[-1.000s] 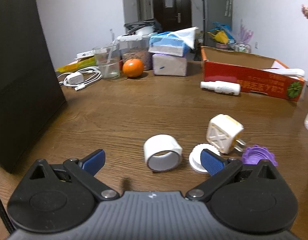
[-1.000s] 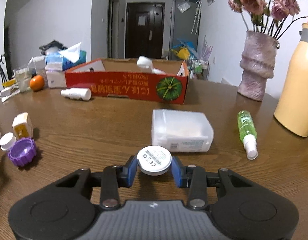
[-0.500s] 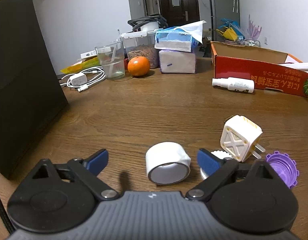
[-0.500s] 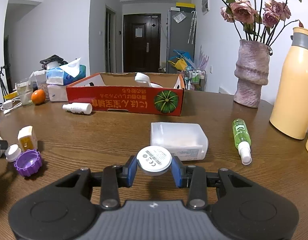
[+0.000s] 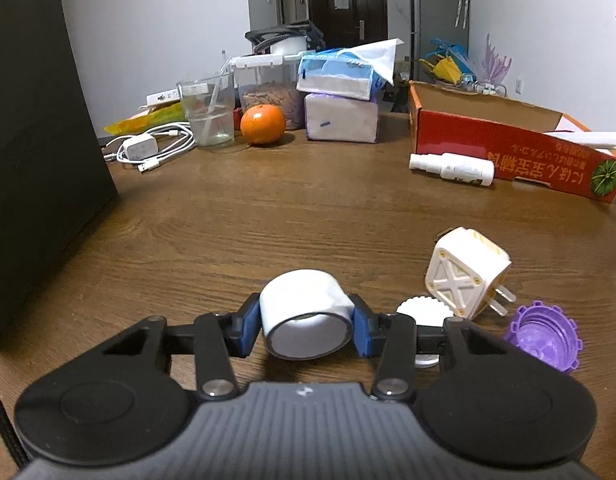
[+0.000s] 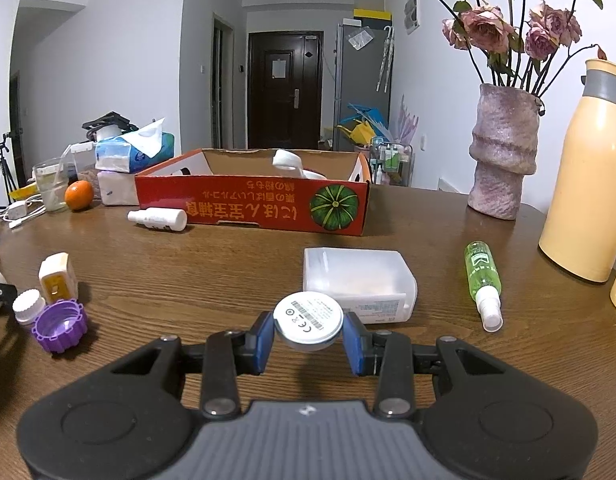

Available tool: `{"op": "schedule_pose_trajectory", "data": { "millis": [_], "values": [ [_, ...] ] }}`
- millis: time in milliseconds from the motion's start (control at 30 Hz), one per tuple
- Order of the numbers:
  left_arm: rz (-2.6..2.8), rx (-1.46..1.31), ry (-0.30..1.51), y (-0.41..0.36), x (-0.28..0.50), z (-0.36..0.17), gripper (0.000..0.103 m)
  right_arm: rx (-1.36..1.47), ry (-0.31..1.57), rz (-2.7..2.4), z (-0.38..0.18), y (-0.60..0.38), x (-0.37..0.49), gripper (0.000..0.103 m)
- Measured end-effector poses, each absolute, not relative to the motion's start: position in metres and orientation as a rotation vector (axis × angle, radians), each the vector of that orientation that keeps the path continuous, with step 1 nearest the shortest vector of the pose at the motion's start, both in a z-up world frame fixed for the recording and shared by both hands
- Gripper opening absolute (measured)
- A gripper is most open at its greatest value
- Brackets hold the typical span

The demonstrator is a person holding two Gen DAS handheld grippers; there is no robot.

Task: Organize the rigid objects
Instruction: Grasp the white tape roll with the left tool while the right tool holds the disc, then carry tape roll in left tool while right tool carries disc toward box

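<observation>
Our left claw (image 5: 306,328) is closing on the roll of tape (image 5: 306,322), pads pressing its curved sides low over the counter (image 5: 268,216); our right claw (image 6: 308,338) pinches a white disc (image 6: 308,326). Either round piece could squirt free, toppling the cap (image 5: 423,312) just right.

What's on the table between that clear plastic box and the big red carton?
Nothing: in the right wrist view only bare wood lies between the clear box and the red carton.
</observation>
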State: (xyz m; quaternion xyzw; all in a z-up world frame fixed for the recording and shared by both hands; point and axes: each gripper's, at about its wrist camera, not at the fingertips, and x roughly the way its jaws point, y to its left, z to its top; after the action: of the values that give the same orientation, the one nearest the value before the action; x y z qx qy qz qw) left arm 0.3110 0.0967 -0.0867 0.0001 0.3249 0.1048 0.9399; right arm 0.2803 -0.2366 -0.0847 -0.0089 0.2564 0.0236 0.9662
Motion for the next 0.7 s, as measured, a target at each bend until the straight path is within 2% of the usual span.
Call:
{"op": "schedule_pose_trajectory", "data": {
  "millis": [700],
  "values": [
    [0.147,0.011,0.558,0.066,0.299,-0.050,0.046,-0.012,0.463,0.058,-0.064,-0.235,0.278,0.037]
  ]
}}
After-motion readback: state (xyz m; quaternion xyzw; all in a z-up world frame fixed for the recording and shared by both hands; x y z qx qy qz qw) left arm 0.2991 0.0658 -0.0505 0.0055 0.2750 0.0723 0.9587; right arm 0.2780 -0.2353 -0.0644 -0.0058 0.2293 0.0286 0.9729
